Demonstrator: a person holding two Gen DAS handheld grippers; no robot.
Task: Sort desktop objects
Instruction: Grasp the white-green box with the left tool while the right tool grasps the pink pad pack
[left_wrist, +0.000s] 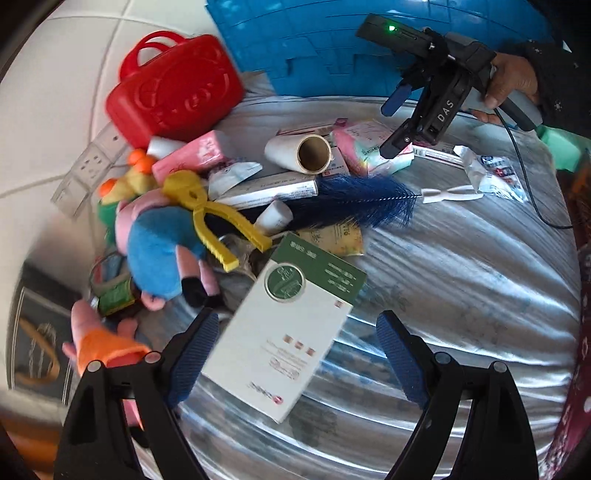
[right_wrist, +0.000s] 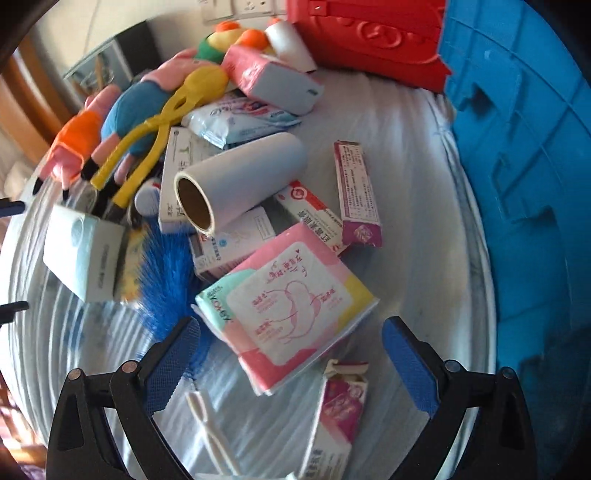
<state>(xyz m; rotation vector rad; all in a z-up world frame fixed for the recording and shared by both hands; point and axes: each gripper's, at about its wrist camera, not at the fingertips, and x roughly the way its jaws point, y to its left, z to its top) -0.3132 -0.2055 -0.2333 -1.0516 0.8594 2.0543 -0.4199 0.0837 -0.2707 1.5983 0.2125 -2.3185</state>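
A heap of objects lies on a silvery cloth (left_wrist: 461, 295). My left gripper (left_wrist: 295, 354) is open, its fingers either side of a white and green box (left_wrist: 284, 328), which also shows in the right wrist view (right_wrist: 85, 254). My right gripper (right_wrist: 291, 365) is open just above a pink tissue pack (right_wrist: 291, 299); in the left wrist view the right gripper (left_wrist: 395, 122) hovers over that pack (left_wrist: 365, 151). A white paper roll (right_wrist: 236, 181), a blue bottle brush (left_wrist: 354, 199), yellow tongs (left_wrist: 218, 218) and a plush pig (left_wrist: 159, 243) lie in the heap.
A red plastic case (left_wrist: 177, 88) and a blue crate (right_wrist: 517, 147) stand at the back. Several medicine boxes (right_wrist: 356, 192) lie near the roll. A small pink box (right_wrist: 340, 413) and a white brush handle (right_wrist: 210, 424) lie near my right gripper. A power strip (left_wrist: 88, 166) sits left.
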